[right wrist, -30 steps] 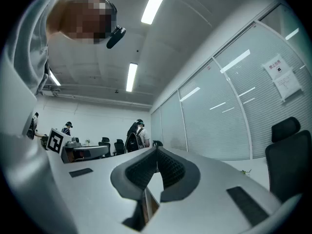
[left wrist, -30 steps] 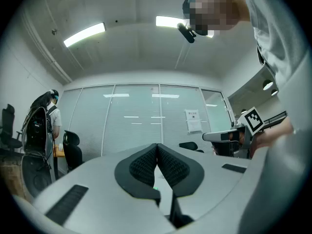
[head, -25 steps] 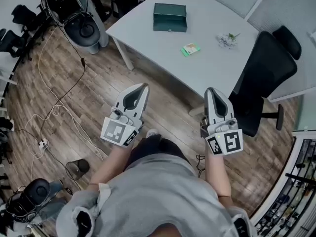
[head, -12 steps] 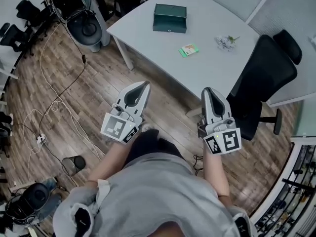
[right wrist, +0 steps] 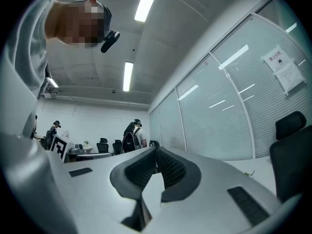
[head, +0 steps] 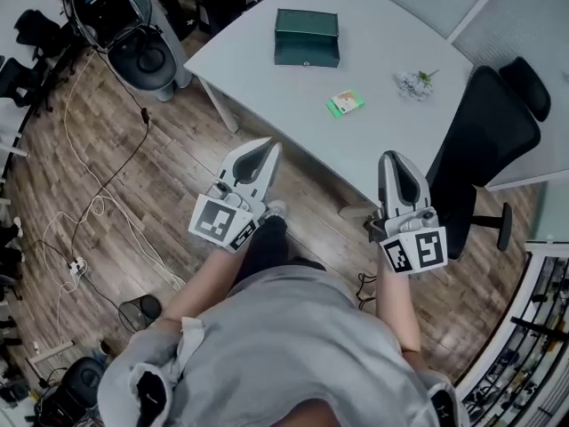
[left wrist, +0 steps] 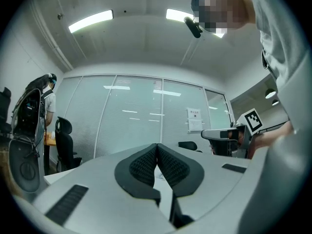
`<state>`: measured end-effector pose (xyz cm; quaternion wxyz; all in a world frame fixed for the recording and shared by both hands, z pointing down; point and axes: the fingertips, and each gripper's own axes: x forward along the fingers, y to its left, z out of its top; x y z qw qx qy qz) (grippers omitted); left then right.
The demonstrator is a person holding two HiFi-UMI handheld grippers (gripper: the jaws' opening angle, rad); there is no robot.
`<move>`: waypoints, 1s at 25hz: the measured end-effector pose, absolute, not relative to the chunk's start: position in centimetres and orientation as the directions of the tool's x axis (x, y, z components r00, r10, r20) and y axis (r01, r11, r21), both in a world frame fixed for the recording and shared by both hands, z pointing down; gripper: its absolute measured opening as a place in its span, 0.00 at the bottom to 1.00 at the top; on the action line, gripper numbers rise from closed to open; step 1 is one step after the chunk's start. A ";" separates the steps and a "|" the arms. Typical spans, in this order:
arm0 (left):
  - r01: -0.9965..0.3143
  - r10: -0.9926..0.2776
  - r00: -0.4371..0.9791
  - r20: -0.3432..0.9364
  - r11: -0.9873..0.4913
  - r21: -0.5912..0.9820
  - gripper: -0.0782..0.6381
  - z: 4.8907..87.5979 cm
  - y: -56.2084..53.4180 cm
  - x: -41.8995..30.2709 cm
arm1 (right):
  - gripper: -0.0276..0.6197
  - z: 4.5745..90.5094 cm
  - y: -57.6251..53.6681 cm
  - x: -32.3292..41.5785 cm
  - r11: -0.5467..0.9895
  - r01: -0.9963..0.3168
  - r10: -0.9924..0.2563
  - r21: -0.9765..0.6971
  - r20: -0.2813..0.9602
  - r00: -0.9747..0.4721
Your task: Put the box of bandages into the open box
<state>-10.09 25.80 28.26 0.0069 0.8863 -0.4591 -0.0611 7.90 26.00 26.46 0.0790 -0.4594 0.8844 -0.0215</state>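
**Both tongs shut, empty, at the desk's near edge**

Holding left tongs [head: 268, 147] and right tongs [head: 392, 157] out ahead, roughly level, tips at the near edge of the desk [head: 284, 92]. Pressed together, both pairs, pinching nothing. Lying flat mid-desk: small green-and-white box of bandages [head: 344, 105], well apart from the dark green open box [head: 307, 36] farther back.

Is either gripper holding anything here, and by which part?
Nothing is held. The left gripper and the right gripper both have their jaws shut with nothing between them; the bandage box lies on the table.
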 end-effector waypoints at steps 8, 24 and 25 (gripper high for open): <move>-0.753 -0.748 0.650 -0.134 -0.658 0.025 0.14 25.3 13.7 -13.8 | 0.12 23.9 15.5 4.7 0.486 -0.868 -0.870 -0.099 -0.151 -0.469; -0.749 -0.754 0.650 -0.096 -0.657 0.087 0.14 26.5 1.2 -11.6 | 0.12 24.0 3.6 3.7 0.546 -0.838 -0.834 0.020 -0.084 -0.545; -0.753 -0.757 0.646 -0.096 -0.653 0.085 0.14 26.4 0.3 -11.1 | 0.12 24.0 2.4 4.2 0.551 -0.835 -0.831 0.004 -0.087 -0.549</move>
